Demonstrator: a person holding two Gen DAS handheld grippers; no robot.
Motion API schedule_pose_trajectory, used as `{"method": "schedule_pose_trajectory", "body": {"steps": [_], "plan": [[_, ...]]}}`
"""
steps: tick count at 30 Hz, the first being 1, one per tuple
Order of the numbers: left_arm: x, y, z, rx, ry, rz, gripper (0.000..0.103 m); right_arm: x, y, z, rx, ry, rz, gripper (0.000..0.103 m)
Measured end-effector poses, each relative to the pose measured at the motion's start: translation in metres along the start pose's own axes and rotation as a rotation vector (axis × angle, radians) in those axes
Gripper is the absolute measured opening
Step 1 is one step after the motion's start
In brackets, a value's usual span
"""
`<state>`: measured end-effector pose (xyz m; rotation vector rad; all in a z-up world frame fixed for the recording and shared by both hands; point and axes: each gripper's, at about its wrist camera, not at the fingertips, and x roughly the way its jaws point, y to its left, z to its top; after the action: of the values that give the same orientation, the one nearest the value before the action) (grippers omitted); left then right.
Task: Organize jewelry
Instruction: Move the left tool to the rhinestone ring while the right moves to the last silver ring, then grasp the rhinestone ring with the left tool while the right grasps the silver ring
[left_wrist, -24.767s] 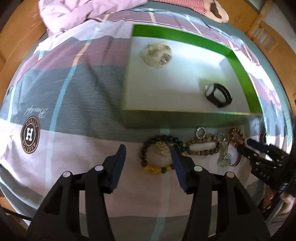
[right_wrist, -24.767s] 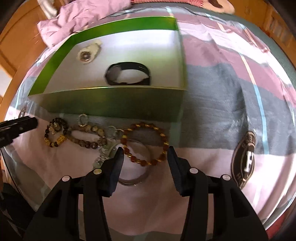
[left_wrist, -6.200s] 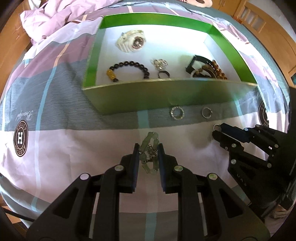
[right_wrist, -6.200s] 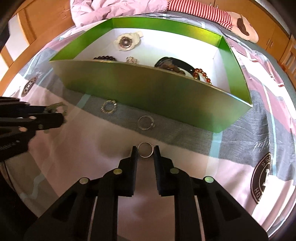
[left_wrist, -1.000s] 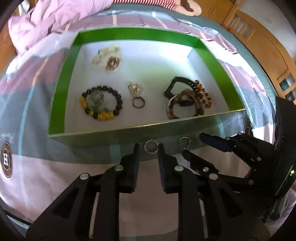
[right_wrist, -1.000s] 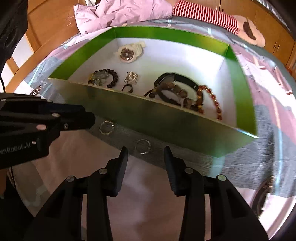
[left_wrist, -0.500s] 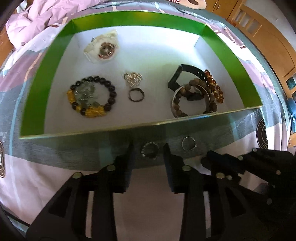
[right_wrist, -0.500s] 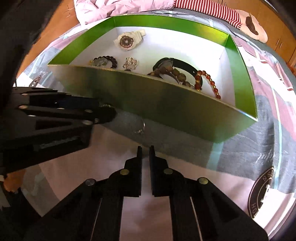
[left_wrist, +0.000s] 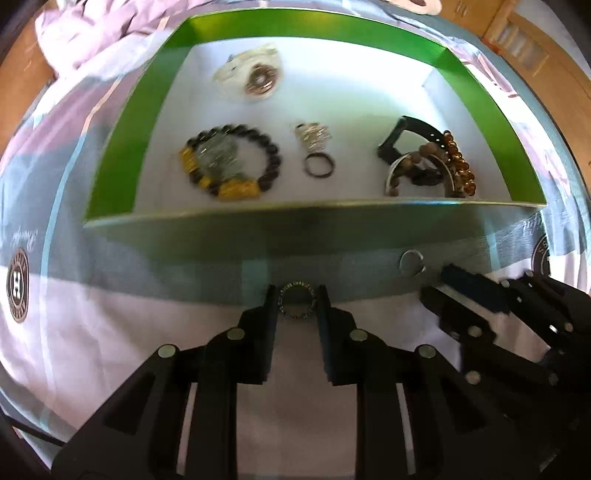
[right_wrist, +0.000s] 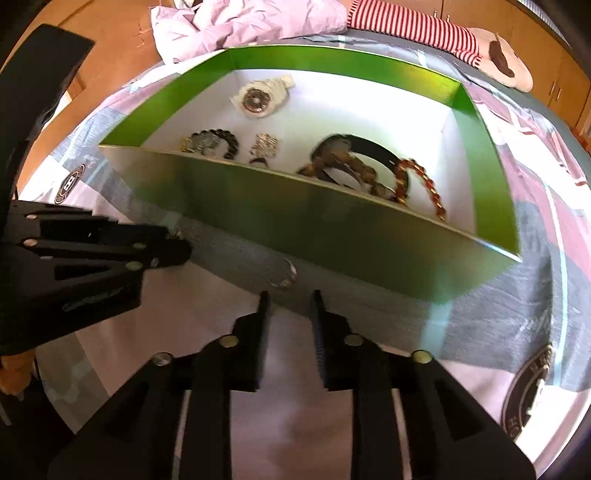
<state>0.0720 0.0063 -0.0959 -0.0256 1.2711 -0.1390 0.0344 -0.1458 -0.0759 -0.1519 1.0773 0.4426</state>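
Observation:
A green box (left_wrist: 122, 140) with a white floor lies on the bed and holds a white watch (left_wrist: 255, 75), a dark bead bracelet (left_wrist: 229, 166), a small dark ring (left_wrist: 318, 165), a black band and brown bead bracelets (left_wrist: 432, 170). In front of the box a beaded ring (left_wrist: 297, 300) sits between the tips of my left gripper (left_wrist: 297, 301), whose jaws close around it. A plain silver ring (left_wrist: 411, 260) lies to the right, seen blurred in the right wrist view (right_wrist: 286, 275). My right gripper (right_wrist: 289, 299) is open just short of it.
The bedspread (left_wrist: 110, 332) is striped pink, grey and white with round logos (left_wrist: 17, 284). A crumpled pink cloth (right_wrist: 236, 22) and a striped sleeve (right_wrist: 410, 22) lie beyond the box. Wooden furniture rings the bed.
My left gripper moved forward and closed around the beaded ring. My right gripper went from shut to open and moved toward the silver ring.

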Motion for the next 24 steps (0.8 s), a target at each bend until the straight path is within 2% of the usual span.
{"method": "schedule_pose_trajectory", "body": {"steps": [6,8,12,15,17,18,19,21,24], "plan": [[-0.003,0.019,-0.002,-0.041,0.013,-0.018,0.021,0.015,0.018,0.013,-0.040,-0.034,-0.019,0.031],[-0.005,0.027,-0.002,-0.059,0.008,-0.020,0.021,0.017,0.022,0.015,-0.051,-0.032,-0.014,0.023],[-0.010,0.040,0.001,-0.087,-0.005,-0.026,0.021,0.015,0.029,0.012,-0.080,0.016,0.013,0.021],[-0.014,0.052,-0.001,-0.103,-0.005,-0.032,0.021,0.008,0.039,0.003,-0.150,0.053,0.021,0.021],[-0.015,0.056,-0.001,-0.111,-0.004,-0.038,0.025,0.002,0.039,-0.003,-0.179,0.060,0.026,0.021],[-0.015,0.057,-0.001,-0.113,-0.003,-0.043,0.027,-0.001,0.037,-0.005,-0.178,0.059,0.027,0.023],[-0.018,0.060,-0.003,-0.114,-0.004,-0.045,0.032,-0.004,0.034,-0.006,-0.167,0.057,0.025,0.031],[-0.020,0.063,-0.003,-0.120,-0.008,-0.045,0.037,-0.012,0.024,-0.007,-0.129,0.042,0.032,0.041],[-0.018,0.063,0.000,-0.113,-0.015,-0.046,0.038,-0.017,0.017,-0.010,-0.108,0.035,0.047,0.041]]}}
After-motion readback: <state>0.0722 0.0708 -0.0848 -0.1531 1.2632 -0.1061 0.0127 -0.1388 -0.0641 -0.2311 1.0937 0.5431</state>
